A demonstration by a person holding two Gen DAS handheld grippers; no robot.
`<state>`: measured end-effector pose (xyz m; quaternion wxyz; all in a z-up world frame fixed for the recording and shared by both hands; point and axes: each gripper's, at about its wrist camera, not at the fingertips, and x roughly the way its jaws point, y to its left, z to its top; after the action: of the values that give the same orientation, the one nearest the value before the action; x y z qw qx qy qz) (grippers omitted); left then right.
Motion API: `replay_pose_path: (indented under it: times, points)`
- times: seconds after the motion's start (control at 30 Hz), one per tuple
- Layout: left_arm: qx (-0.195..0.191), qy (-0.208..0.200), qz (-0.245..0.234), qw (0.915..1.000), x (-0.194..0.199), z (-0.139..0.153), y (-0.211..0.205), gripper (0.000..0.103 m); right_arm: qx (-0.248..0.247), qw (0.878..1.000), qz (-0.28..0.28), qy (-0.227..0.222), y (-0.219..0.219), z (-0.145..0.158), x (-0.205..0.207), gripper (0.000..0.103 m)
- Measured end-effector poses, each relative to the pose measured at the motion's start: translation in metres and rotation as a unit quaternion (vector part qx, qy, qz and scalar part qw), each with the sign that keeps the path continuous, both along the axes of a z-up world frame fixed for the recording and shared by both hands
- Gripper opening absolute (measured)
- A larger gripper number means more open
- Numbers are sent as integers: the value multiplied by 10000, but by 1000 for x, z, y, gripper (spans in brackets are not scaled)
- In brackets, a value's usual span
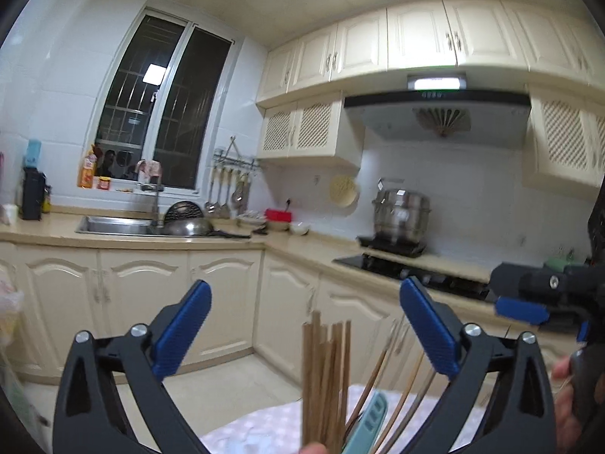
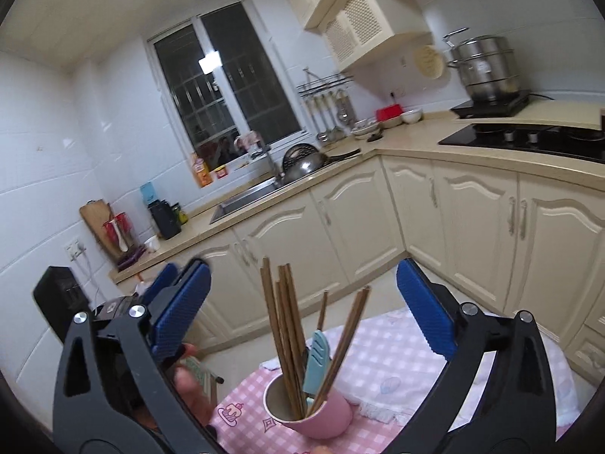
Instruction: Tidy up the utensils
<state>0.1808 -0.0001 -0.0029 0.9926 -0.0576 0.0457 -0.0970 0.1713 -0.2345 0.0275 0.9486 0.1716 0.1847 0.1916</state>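
Left tool [image 1: 304, 331] stands wide, blue pads well apart, nothing pressed between them; right tool [image 2: 302, 310] likewise wide, nothing gripped. Wooden chopsticks [image 2: 285, 336] stand upright to slightly tilted in a pink cup [image 2: 325, 414]; a pale blue-green utensil handle [image 2: 317, 359] sits among them in the same cup. Cup rests on a pink checked cloth [image 2: 382, 352] covering the counter just below both tools. Chopstick tops rise between the pads of each tool without touching them, as far as can be told. From the left wrist view the right tool appears at the right edge, with part of a hand [image 1: 563, 397] on it; cup itself hidden there, only chopsticks and handle showing.
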Motion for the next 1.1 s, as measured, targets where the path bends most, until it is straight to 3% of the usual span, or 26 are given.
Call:
replay_pose_path:
  times: [0.17, 0.37, 0.63, 1.1]
  points:
    - [279, 470, 371, 9978, -28, 13, 5, 99, -88, 9996, -241, 104, -5, 6, -13, 97]
    - [564, 722, 496, 9946, -72, 29, 9, 99, -147, 9995, -285, 66, -8, 13, -44, 97]
    - [786, 1134, 833, 9869, -124, 28, 11, 99, -368, 9988, -266, 192, -4, 5, -87, 97]
    - [845, 1027, 1178, 9841, -184, 16, 3, 99, -999, 9940, -437, -16, 18, -23, -149, 97]
